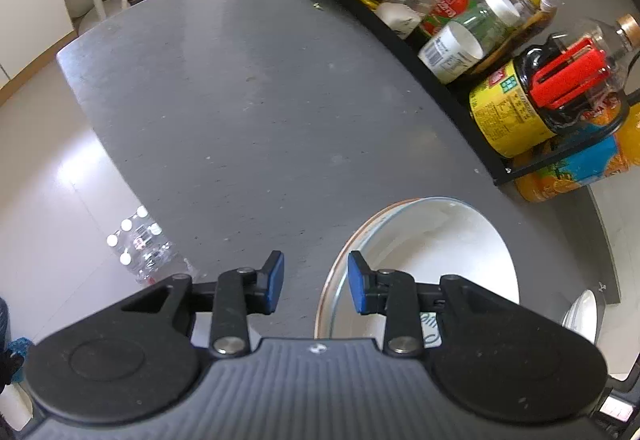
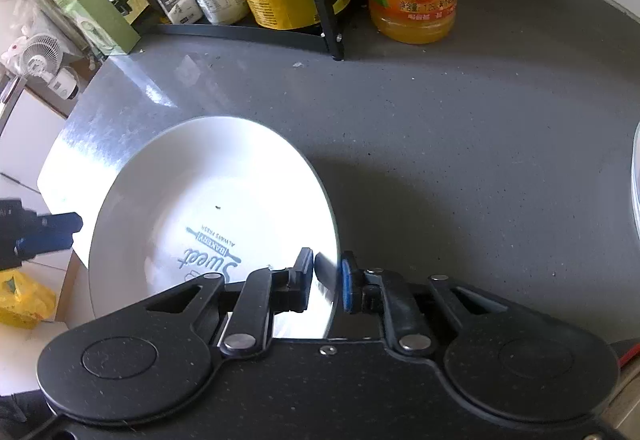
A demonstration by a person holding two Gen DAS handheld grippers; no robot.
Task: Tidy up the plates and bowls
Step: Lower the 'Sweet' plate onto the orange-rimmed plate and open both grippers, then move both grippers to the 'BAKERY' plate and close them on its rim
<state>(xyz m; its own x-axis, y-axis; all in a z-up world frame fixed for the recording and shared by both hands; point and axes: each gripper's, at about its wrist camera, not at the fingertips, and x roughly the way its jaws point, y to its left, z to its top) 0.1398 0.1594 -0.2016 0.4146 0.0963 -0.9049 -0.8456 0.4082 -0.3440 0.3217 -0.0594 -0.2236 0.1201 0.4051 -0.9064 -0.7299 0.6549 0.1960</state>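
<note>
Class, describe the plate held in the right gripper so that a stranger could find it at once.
On the grey countertop, in front of the black condiment rack, the right gripper pinches the rim of a white plate. Unlike everything nearby, it carries blue "Sweet Bakery" lettering in its well.

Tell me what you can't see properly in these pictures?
- Left wrist view: the near part of the white plate is hidden behind the left hand-held gripper.
- Right wrist view: the plate's rim, where the right hand-held gripper pinches it, is smeared by glare.
- Right wrist view: another white dish is cut off by the right edge.
- Both views: jar labels on the rack are too small to read.
</note>
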